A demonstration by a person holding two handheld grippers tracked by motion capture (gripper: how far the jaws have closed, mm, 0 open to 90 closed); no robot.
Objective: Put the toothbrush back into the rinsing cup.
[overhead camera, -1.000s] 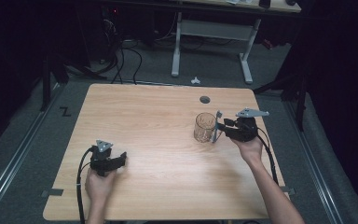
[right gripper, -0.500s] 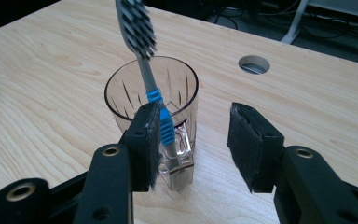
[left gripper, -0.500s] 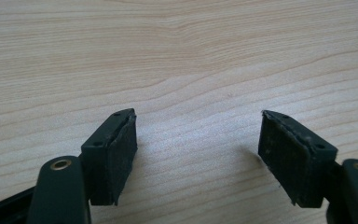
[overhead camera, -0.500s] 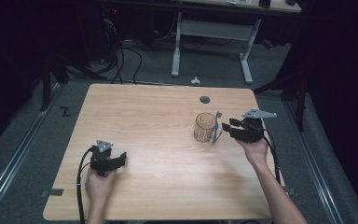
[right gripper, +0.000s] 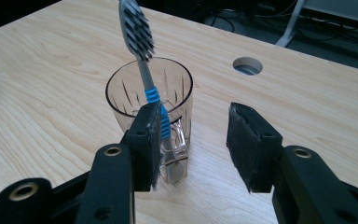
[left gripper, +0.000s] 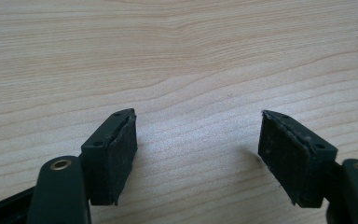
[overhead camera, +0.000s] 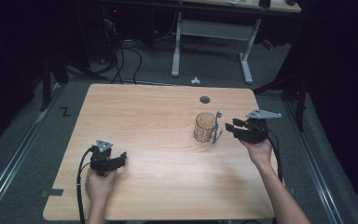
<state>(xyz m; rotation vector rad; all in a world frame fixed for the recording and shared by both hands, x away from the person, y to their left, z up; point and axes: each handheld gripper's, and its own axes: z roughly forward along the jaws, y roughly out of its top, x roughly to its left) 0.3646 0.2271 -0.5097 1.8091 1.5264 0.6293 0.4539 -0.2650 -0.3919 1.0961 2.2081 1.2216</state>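
In the right gripper view the toothbrush (right gripper: pixel 145 70) stands nearly upright against the glass cup (right gripper: pixel 121 95), beside the released right gripper (right gripper: pixel 196 140)'s left jaw; the left gripper (left gripper: pixel 196 149) gapes empty.

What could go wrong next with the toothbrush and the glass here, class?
1. The toothbrush leans against the outside of the glass, and the open right gripper has no grip on it, so it may slide and fall.
2. A nudge from that gripper's fingers could tip the glass.
3. The table's hole is close behind; a knocked toothbrush could drop through.
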